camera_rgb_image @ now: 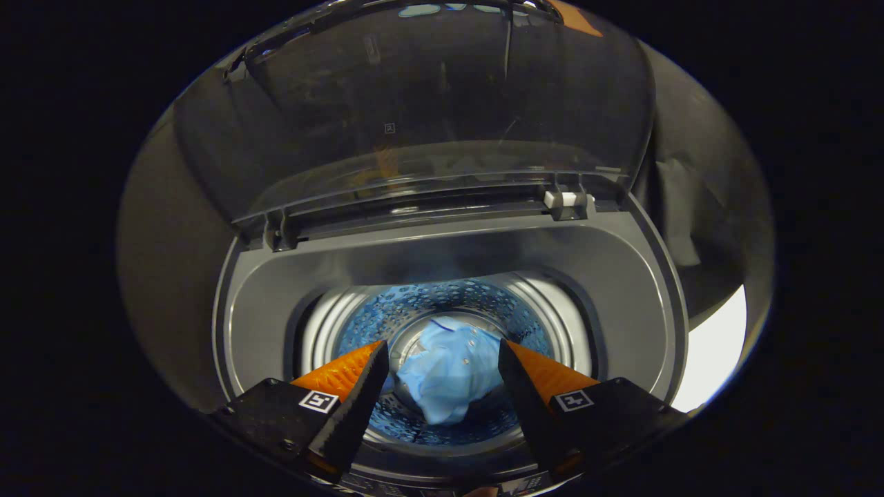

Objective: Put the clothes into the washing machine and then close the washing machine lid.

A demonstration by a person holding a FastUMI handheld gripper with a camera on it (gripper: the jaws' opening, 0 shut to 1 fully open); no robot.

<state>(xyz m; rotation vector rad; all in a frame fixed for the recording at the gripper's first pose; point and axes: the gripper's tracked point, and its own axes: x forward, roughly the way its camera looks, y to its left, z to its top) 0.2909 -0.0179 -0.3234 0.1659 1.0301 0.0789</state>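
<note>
clothes (450, 373), a crumpled light blue bundle, lie at the bottom of the washing machine drum (442, 307), well below your tool (442, 355) and apart from it. seen along the fingers, the bundle sits in the gap between the two tips, a little nearer the right one, but it is down in the drum and neither finger touches it. your tool is spread wide and has hold of nothing; the left finger (345, 393) and the right finger (539, 393) angle inward toward each other over the near side of the opening.

the drum wall around the cloth is perforated and looks blue, with a shiny metal ring above it. around that runs the grey top frame of the washing machine (276, 290), its rim curving round both sides of your fingers. beyond the drum, the lid (414, 110) stands raised, a dark see-through panel tilted up and back from its hinges at the far edge of the opening. one hinge (280, 231) is beyond the left finger and another (568, 201), with a pale block on it, is beyond the right finger. past the right rim of the machine you can see a patch of pale surface (711, 359), though what it is cannot be told.
</note>
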